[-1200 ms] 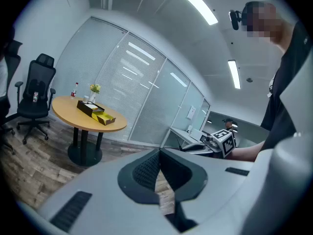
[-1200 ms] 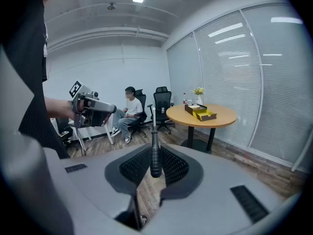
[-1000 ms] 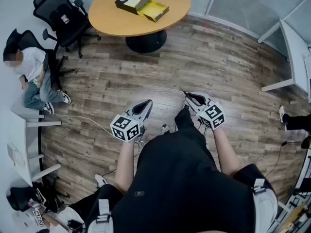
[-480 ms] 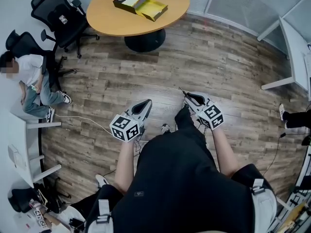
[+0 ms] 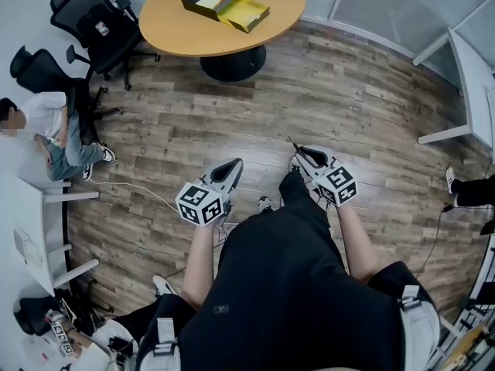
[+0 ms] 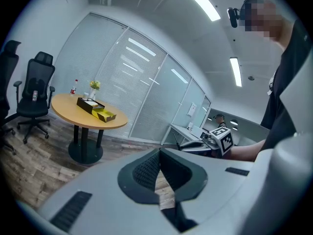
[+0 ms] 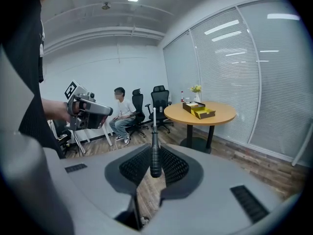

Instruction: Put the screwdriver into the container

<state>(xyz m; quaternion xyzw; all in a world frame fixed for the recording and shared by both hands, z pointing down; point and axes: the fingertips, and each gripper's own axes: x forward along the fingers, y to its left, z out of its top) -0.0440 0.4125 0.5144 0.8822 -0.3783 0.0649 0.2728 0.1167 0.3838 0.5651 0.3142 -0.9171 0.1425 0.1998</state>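
Right gripper (image 5: pixel 304 155) clamped screwdriver (image 7: pixel 155 153) by handle, shaft up, frame centre. Left gripper (image 6: pixel 159 156) jaws together, empty. Container (image 5: pixel 226 8) sat on round table (image 5: pixel 263 35), upper centre, well apart. Carry step; next move likely needed walk toward table.

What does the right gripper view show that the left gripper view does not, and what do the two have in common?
Only the right gripper view: the screwdriver, its black handle clamped between the jaws of the right gripper, and a seated person beside office chairs. Only the left gripper view: the jaws of the left gripper, closed together on nothing. Both: the round wooden table carrying the open black-and-yellow container.
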